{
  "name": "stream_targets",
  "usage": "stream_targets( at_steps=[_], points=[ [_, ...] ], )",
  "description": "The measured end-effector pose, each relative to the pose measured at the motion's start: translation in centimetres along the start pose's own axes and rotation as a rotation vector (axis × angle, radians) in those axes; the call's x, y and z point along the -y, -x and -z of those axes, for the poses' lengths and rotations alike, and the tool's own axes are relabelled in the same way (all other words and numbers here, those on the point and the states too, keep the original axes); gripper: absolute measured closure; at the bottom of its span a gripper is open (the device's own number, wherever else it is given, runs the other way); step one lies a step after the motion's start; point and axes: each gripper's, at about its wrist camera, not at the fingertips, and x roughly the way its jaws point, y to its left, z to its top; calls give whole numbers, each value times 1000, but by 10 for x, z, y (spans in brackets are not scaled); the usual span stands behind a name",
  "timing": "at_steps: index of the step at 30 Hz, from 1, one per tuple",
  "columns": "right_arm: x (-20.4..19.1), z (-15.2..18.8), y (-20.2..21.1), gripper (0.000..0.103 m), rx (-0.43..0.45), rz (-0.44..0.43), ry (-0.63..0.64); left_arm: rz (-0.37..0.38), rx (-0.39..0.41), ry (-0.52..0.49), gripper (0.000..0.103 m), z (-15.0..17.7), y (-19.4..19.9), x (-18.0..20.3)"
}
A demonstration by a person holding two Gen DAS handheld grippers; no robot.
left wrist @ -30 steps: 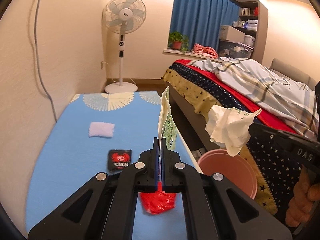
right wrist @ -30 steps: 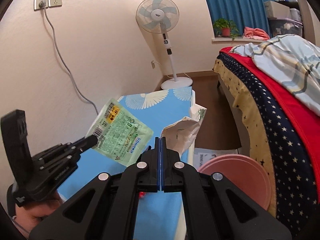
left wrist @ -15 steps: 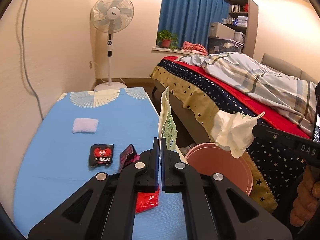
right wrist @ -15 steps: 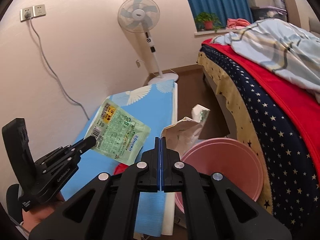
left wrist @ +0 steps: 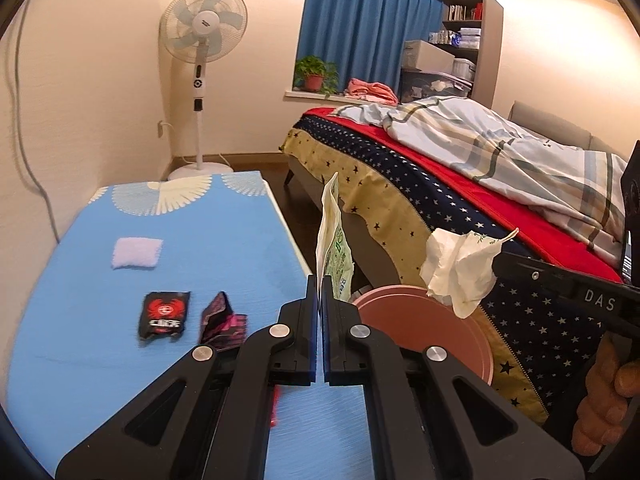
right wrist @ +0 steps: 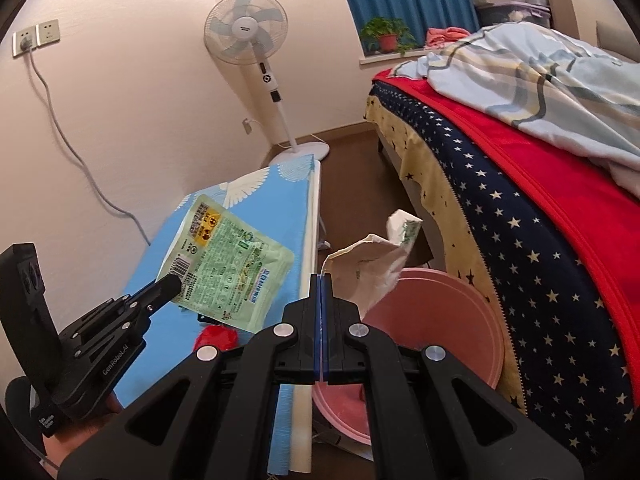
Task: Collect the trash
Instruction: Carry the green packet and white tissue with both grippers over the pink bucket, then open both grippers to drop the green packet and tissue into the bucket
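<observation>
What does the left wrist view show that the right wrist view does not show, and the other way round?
Only the left wrist view shows the white pad, the black wrapper and the dark pink wrapper on the blue table. Only the right wrist view shows the wall socket and the green packet's printed face. Both show the packet, the crumpled tissue, the pink bin, the fan and the bed.

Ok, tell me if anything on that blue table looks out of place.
Litter is still scattered on the blue table: a black wrapper, a crumpled dark pink wrapper, a red wrapper and a white pad. Nothing looks spilled or broken.
</observation>
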Motion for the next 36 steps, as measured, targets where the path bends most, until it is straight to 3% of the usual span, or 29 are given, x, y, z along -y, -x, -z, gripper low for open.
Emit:
stream_targets(
  at_steps=[16, 32, 35, 36],
  points=[
    [29, 8, -21, 103, -83, 91, -60, 70, -89, -34, 102, 15, -54, 37],
    [46, 15, -43, 103, -155, 133, -108, 89, -206, -54, 101, 42, -100, 57],
    [51, 17, -47, 101, -169, 142, -127, 104, -232, -48, 100, 46, -107, 58],
    [52, 18, -47, 98, -173, 143, -136, 112, -245, -40, 95, 47, -109, 57]
  ],
)
